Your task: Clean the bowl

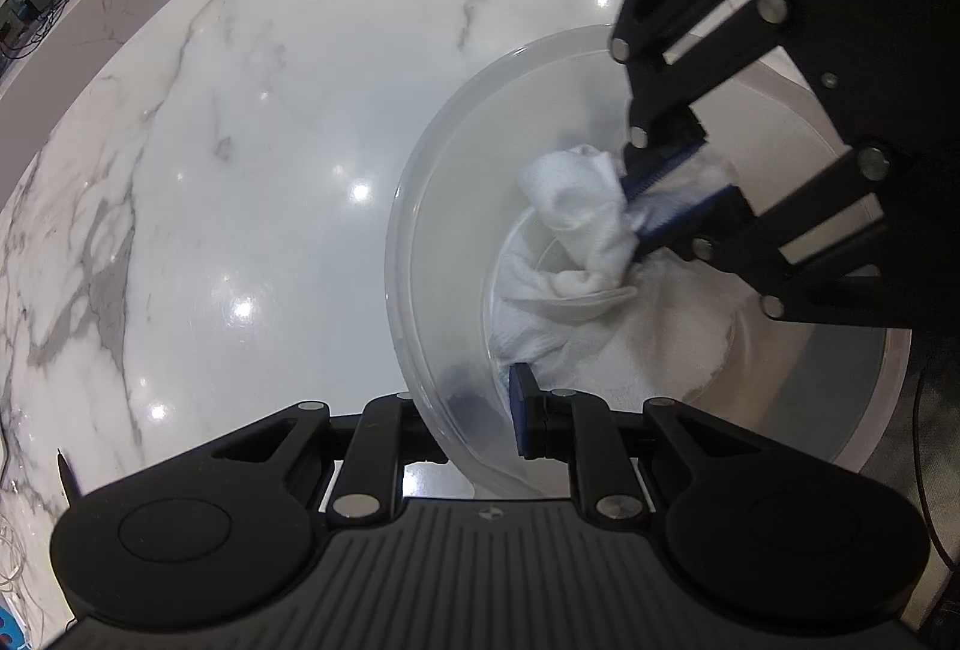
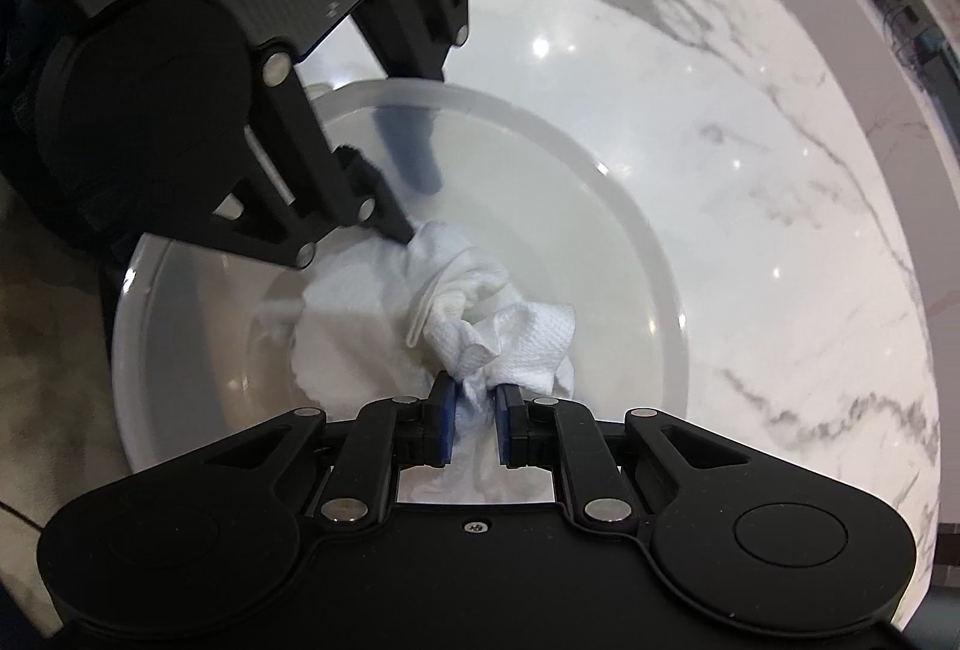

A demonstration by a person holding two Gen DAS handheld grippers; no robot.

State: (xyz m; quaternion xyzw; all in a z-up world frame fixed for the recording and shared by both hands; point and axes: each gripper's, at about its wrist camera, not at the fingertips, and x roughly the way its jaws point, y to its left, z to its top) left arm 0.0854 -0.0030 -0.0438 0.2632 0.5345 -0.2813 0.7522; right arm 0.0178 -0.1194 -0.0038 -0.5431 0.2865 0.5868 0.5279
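The bowl (image 2: 630,254) sits on the marble table (image 2: 750,170). The right claw (image 2: 474,410) pinches a towel (image 2: 480,314) wad inside the bowl; the left claw (image 1: 480,410) seemingly clamps its rim. Press lightly, sweeping round the wall, rim held firm.

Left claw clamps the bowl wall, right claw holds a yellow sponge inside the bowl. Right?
Not a sponge: the right claw grips a white paper towel, as the right wrist view shows. The rest holds: the left claw clamps the bowl wall.
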